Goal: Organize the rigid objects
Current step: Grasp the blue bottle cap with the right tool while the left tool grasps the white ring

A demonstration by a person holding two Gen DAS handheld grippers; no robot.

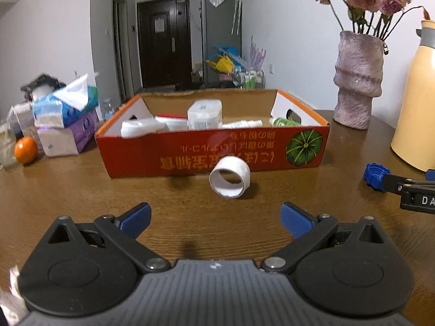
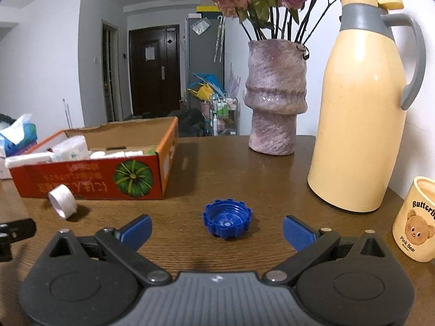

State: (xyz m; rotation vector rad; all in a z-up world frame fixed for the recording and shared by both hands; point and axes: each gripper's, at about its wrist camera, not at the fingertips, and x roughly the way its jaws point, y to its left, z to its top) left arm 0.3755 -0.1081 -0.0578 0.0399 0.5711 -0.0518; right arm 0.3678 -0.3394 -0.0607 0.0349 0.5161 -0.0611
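A white tape roll lies on its side on the wooden table, just in front of the red cardboard box. My left gripper is open a short way before the roll, nothing between its blue pads. A blue ridged bottle cap lies open side up on the table. My right gripper is open around it, the cap sitting a little ahead of and between the fingers. The box holds several white packets and bottles. The cap and the right gripper's finger show at the left wrist view's right edge.
A pink vase with dried roses and a yellow thermos jug stand at the back right. A cream bear mug is at the right edge. Tissue packs and an orange sit left of the box.
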